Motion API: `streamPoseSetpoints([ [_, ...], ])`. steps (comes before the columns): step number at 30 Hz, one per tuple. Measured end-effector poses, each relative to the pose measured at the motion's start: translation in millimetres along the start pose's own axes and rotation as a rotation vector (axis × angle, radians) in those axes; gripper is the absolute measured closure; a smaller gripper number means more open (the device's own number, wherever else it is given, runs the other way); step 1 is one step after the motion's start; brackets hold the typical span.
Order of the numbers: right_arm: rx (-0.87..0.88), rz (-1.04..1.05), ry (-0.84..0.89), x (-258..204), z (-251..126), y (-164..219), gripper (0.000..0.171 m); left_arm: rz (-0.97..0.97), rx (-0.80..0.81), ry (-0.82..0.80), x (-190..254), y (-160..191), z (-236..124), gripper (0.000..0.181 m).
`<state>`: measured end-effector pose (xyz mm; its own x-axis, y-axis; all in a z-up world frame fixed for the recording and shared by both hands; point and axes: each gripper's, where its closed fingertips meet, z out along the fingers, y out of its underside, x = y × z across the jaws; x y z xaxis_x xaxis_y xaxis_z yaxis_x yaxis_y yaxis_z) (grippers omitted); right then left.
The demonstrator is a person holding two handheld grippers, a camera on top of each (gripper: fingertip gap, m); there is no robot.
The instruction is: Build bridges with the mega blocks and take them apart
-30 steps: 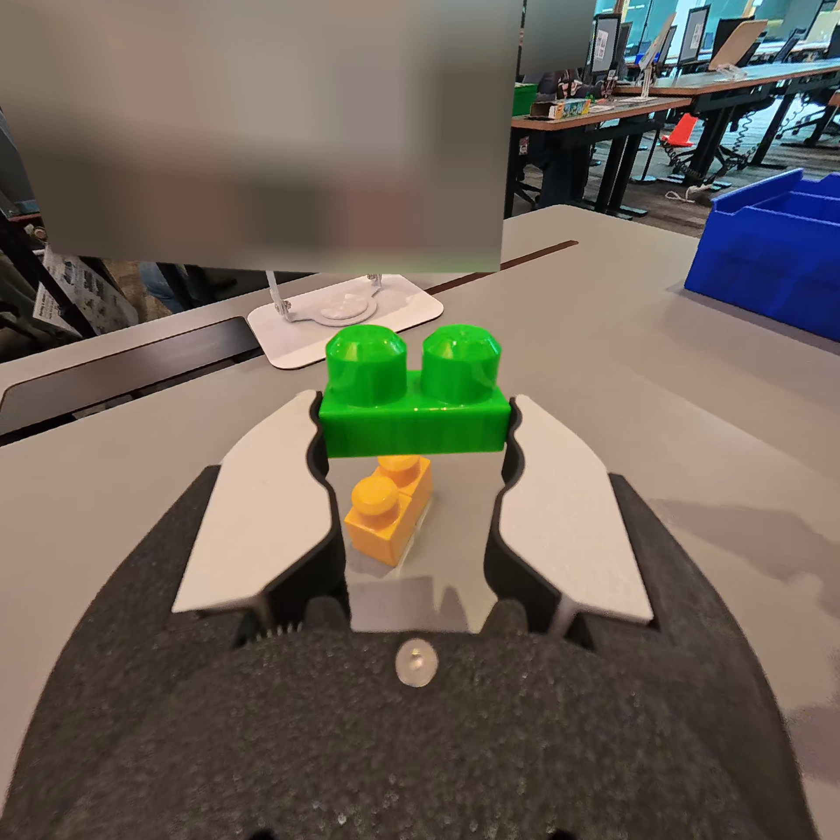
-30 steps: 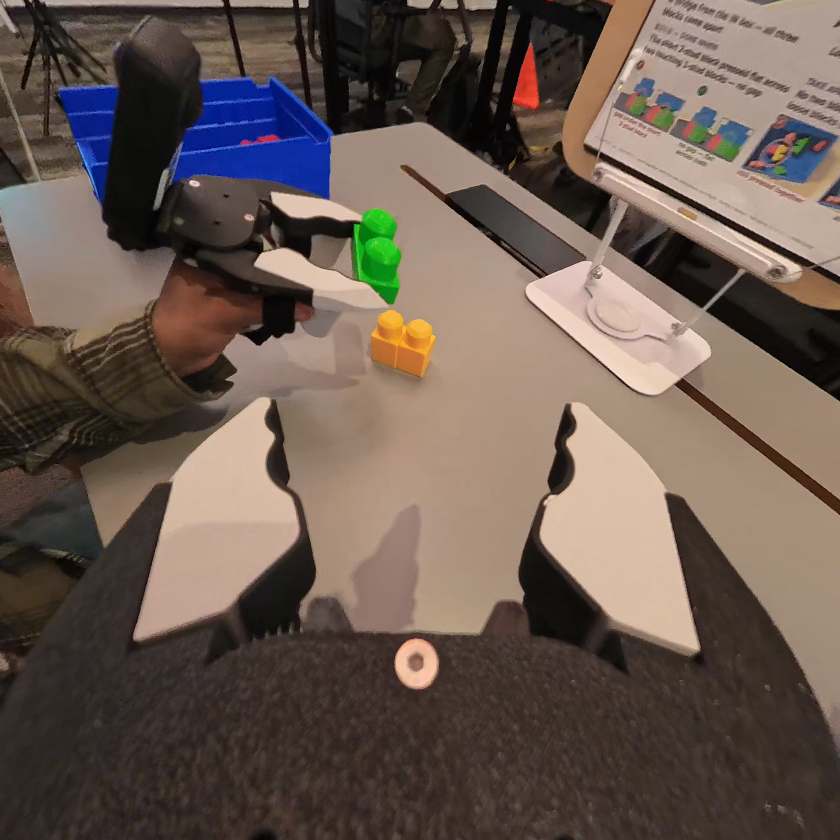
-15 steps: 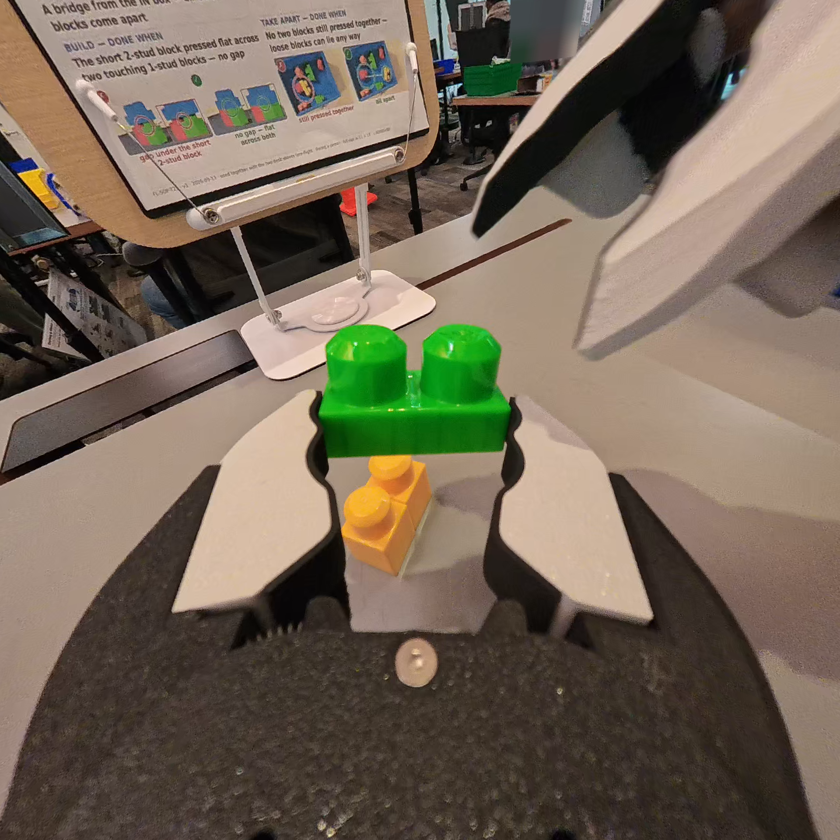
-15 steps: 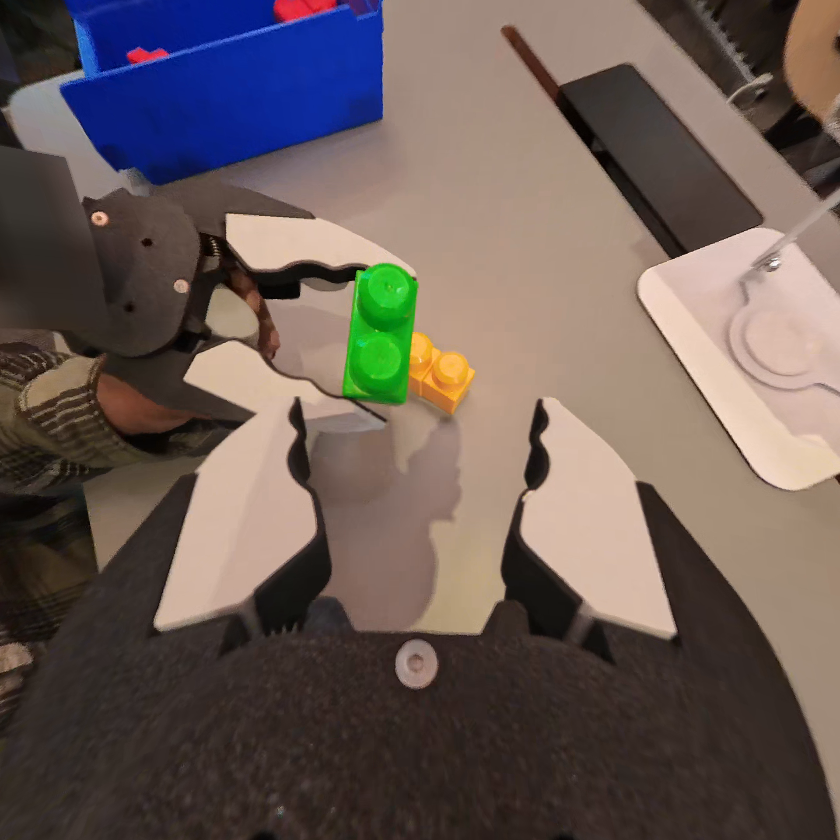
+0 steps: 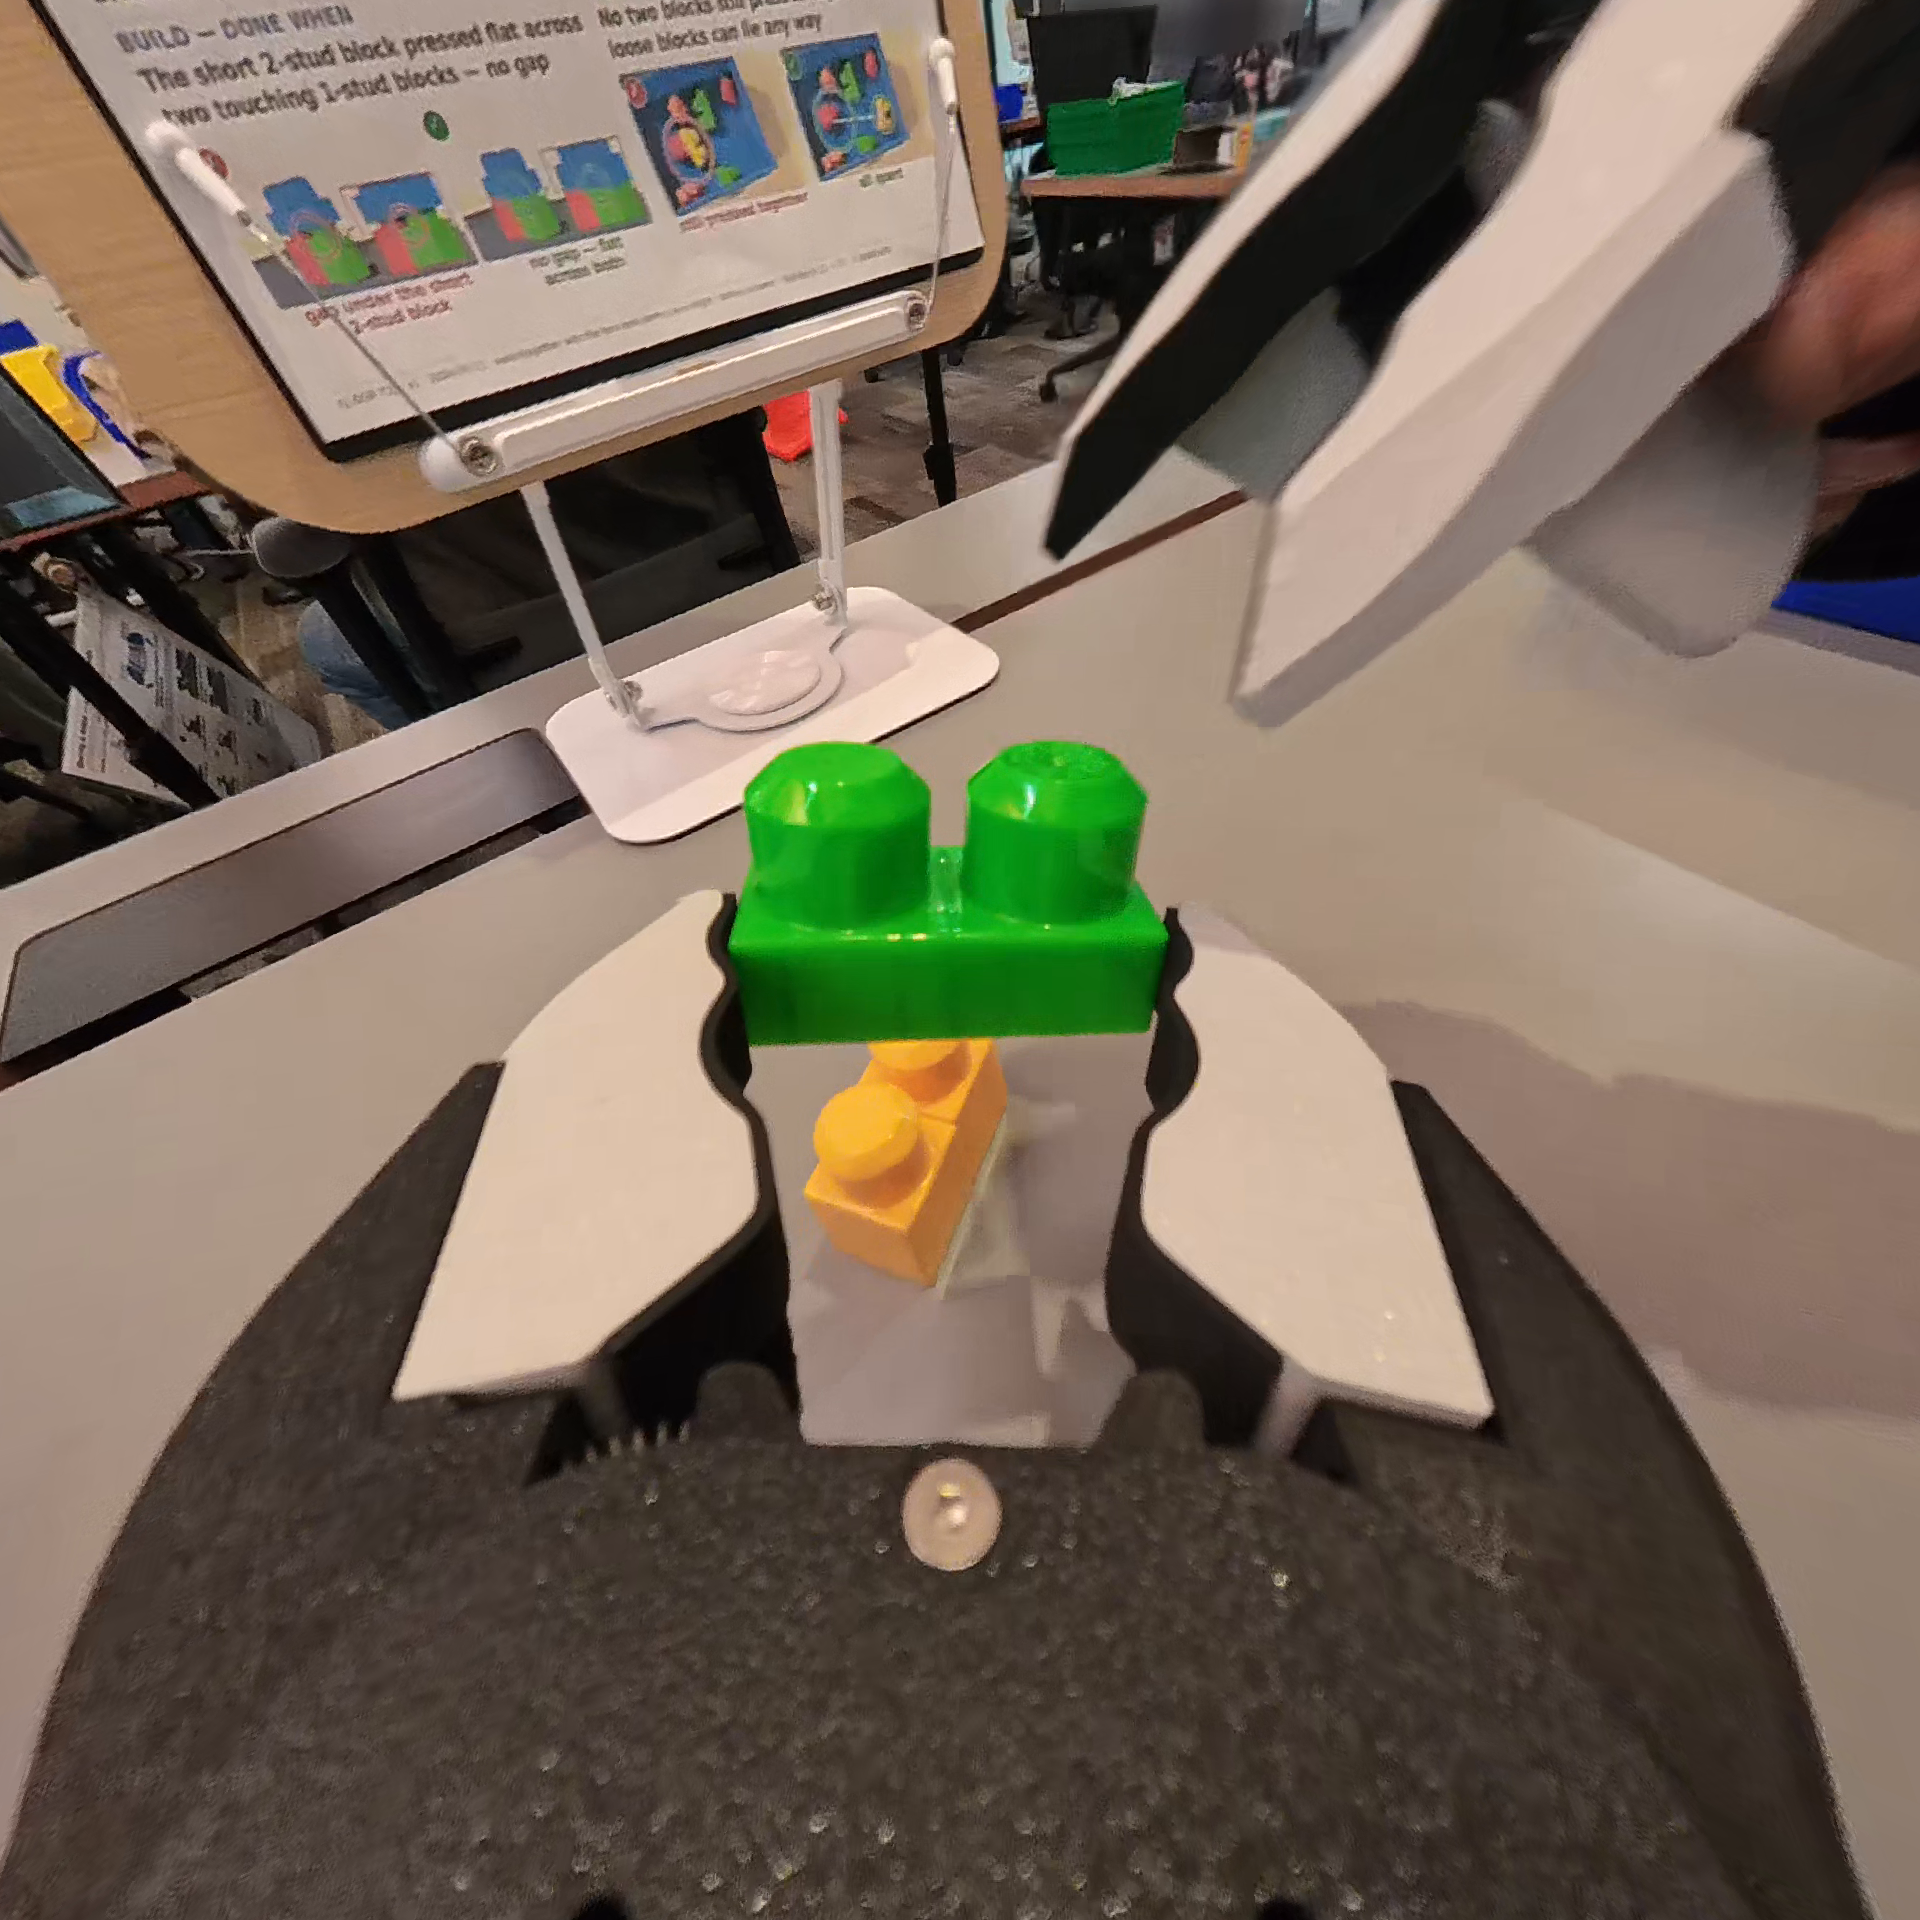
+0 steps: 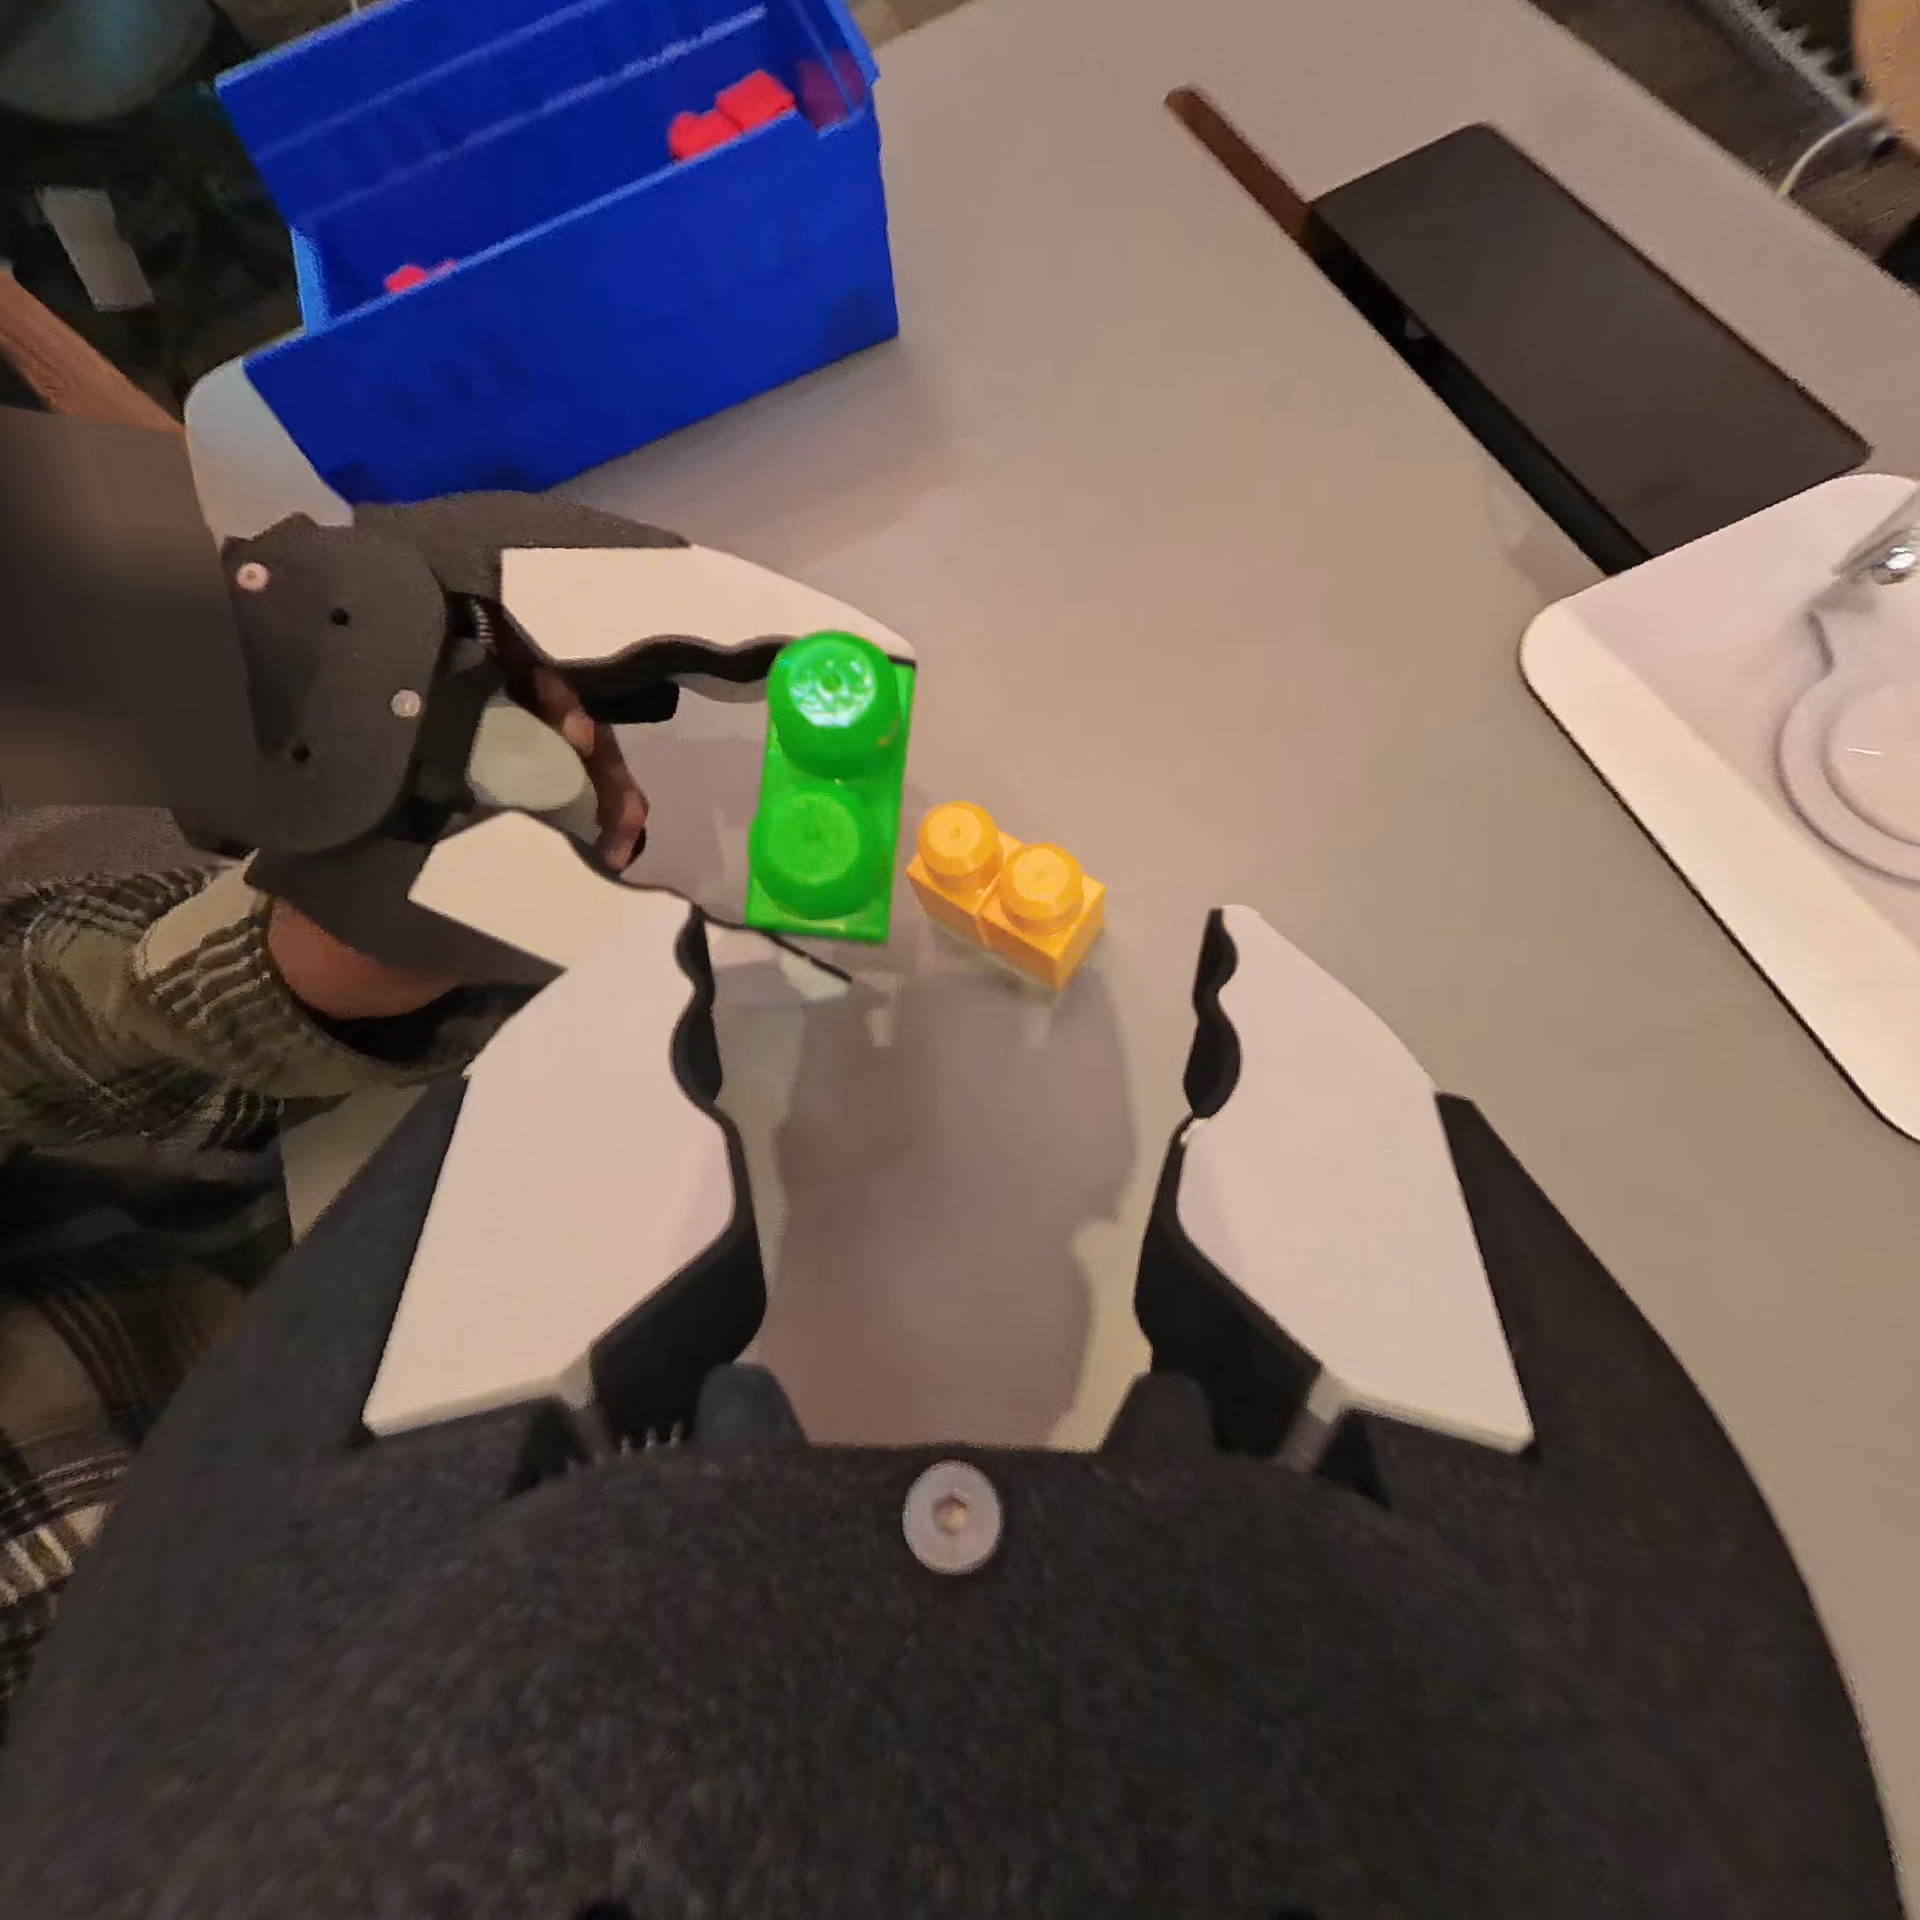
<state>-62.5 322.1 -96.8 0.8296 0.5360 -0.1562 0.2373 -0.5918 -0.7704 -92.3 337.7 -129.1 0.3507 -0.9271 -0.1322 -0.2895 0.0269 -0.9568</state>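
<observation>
My left gripper (image 5: 948, 977) is shut on a green two-stud block (image 5: 945, 935) and holds it level above the grey table. Two orange one-stud blocks (image 5: 909, 1153) stand side by side on the table, just below and behind the green block. In the right wrist view the green block (image 6: 826, 790) sits left of the orange pair (image 6: 1003, 894), held by the left gripper (image 6: 821, 800). My right gripper (image 6: 951, 977) is open and empty, hovering above and close in front of the orange blocks. It also shows at the upper right of the left wrist view (image 5: 1153, 613).
A blue bin (image 6: 582, 281) with red pieces stands at the far left of the table. An instruction board on a white stand (image 5: 769, 707) stands behind the blocks. A black slot (image 6: 1579, 343) runs along the table's far side. Some 6 cm of space lies between my two pairs of fingers. Between my left fingertips and the black slot (image 6: 1579, 343) there is roughly 35 cm. My left wrist view (image 5: 350, 850) looks at it from another angle.
My right gripper has moved in closer above the blocks and looks down more steeply. The left gripper keeps the green block over the orange pair, hardly moved.
</observation>
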Motion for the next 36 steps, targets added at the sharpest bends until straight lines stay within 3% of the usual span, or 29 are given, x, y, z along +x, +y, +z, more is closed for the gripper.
streamPoseSetpoints([
  [16,0.084,0.059,0.03,16,-28,17,0.084,-0.154,0.001,-0.075,-12,9,4,0.106],
  [36,0.024,0.053,-0.005,19,-21,21,0.087,-0.056,-0.038,-0.044,18,1,13,0.106],
])
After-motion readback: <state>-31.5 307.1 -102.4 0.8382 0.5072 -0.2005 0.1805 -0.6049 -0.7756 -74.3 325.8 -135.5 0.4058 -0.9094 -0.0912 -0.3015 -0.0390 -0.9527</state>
